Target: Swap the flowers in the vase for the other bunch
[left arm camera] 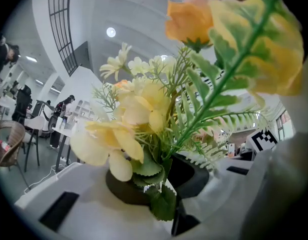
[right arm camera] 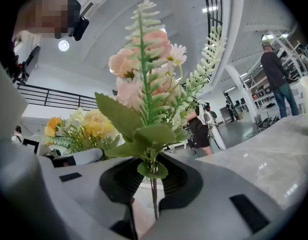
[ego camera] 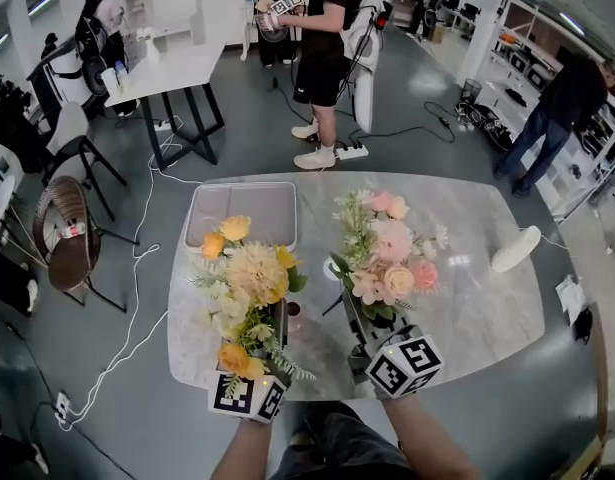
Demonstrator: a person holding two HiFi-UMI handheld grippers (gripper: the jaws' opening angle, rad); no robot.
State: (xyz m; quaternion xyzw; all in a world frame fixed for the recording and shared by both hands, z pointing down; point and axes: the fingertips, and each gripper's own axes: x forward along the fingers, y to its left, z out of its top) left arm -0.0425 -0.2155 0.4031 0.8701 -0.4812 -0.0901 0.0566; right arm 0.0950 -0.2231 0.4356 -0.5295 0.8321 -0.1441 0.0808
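Closest to the head camera, the left hand-held gripper (left arm camera: 166,184) is clamping its jaws on the stems of the yellow and orange bunch (ego camera: 249,273), and the blooms are standing upright above and ahead of its fingertips. Beside it, the right hand-held gripper (right arm camera: 152,184) is pinching the thin stems of the pink bunch (ego camera: 392,253) in the same way, with leaves spreading just above its jaws. Both bunches are hanging over the near part of the marble table (ego camera: 487,318), apart from each other and side by side. Between the two hand-held grippers, a small reddish-brown thing (ego camera: 294,316) is showing low on the table; it may be the vase, but it is too small to tell. Well ahead of the left hand-held gripper a grey tray (ego camera: 242,190) is lying, and off to the right of the right hand-held gripper a white object (ego camera: 515,248) is resting. With each bunch gripped and neither seated in anything, the swap is looking to be at its midpoint: one bunch is waiting to go in and the other to be put aside. Which bunch is the new one cannot be told. The next move is calling for lining that bunch's stem ends up over the vase mouth, keeping it vertical while lowering, and letting go only once the stems are inside.
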